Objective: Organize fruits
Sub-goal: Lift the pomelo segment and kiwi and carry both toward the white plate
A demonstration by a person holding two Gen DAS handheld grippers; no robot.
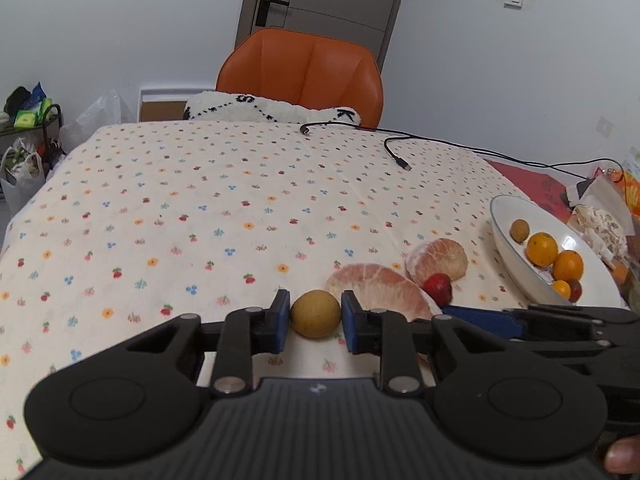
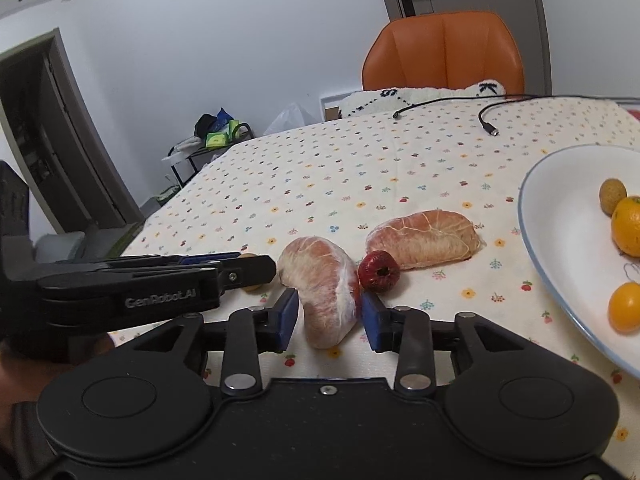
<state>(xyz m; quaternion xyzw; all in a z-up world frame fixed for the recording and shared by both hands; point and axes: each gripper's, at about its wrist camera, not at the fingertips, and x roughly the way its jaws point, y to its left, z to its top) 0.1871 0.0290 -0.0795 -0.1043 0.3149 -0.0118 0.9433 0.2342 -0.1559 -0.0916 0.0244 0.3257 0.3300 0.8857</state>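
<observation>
Two hand-held grippers work side by side over a floral tablecloth [image 1: 200,200]. The left gripper [image 1: 315,316] has its blue pads on either side of a small tan longan [image 1: 315,313] that sits on the cloth; the pads look to be touching it, though a firm squeeze cannot be confirmed. Just to its right, the right gripper [image 2: 329,314] straddles a peeled pomelo segment [image 2: 326,292], its right pad against the flesh and its left pad a little clear of it. A small red fruit [image 2: 379,271] lies touching that segment, with a second pomelo segment [image 2: 424,240] just beyond. Farther right stands a white blue-rimmed bowl [image 2: 536,240] holding another longan [image 2: 612,195] and several small oranges [image 2: 629,226]. Two black cables [image 1: 400,152] trail across the far side of the table, before an orange chair [image 1: 304,72].
</observation>
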